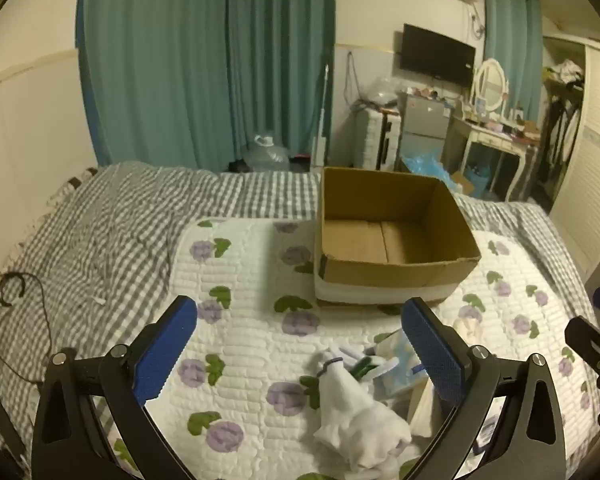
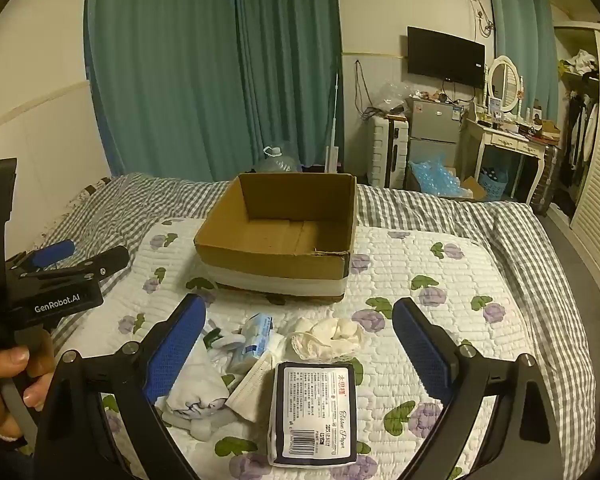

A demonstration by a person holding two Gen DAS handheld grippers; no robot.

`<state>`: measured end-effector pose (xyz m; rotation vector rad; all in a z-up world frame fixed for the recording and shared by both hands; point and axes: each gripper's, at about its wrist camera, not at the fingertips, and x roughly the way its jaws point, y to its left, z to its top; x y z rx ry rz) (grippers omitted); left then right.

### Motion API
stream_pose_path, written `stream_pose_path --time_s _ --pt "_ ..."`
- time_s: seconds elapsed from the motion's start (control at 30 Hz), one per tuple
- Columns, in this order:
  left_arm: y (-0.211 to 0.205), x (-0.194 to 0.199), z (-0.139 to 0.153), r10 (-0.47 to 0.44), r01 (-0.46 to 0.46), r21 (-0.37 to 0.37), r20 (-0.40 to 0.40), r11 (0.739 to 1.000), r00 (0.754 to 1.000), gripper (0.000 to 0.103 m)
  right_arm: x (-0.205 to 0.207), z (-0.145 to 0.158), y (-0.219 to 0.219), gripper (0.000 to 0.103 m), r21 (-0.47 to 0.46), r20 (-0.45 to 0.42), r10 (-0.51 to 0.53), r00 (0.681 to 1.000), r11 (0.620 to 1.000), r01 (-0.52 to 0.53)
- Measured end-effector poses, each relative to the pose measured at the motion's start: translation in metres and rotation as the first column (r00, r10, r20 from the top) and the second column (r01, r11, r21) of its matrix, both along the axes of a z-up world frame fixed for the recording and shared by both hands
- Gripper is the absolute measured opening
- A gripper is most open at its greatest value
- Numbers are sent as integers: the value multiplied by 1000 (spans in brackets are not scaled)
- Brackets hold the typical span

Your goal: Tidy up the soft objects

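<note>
An open, empty cardboard box [image 1: 396,240] [image 2: 280,236] stands on a floral quilted pad [image 1: 252,344] [image 2: 420,320] on the bed. In front of it lie soft items: a white sock [image 1: 352,412] [image 2: 196,392], a small tissue pack [image 2: 256,340], a face mask [image 2: 252,388], a cream lace cloth [image 2: 328,336] and a large tissue paper pack [image 2: 314,412]. My left gripper [image 1: 300,348] is open, above the pad with the sock between its fingers' span. My right gripper [image 2: 300,344] is open above the pile. The left gripper's body also shows in the right wrist view [image 2: 52,280].
A grey checked bedspread [image 1: 100,232] covers the bed, with a dark cable [image 1: 12,292] at its left. Behind are teal curtains [image 1: 204,60], a water jug [image 1: 266,154], a small fridge [image 2: 436,132], a suitcase [image 2: 388,152] and a dressing table [image 2: 512,144].
</note>
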<state>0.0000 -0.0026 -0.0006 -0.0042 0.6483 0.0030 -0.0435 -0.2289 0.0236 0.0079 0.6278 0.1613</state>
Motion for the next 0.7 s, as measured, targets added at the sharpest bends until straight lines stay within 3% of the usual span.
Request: stream_pose_path --time_s 0.03,0.3,0.7 --pt "3 1 0 8 -9 -45 -11 999 1000 103 0 0 0 95 0 0 -1 1000 1000 1" --pt "2 -3 2 17 -18 21 30 1000 999 103 0 1 2 95 -3 4 -1 1000 1000 1" --pt "-3 -4 6 9 -10 27 49 1000 999 103 -1 3 1 95 -2 6 -1 1000 1000 1"
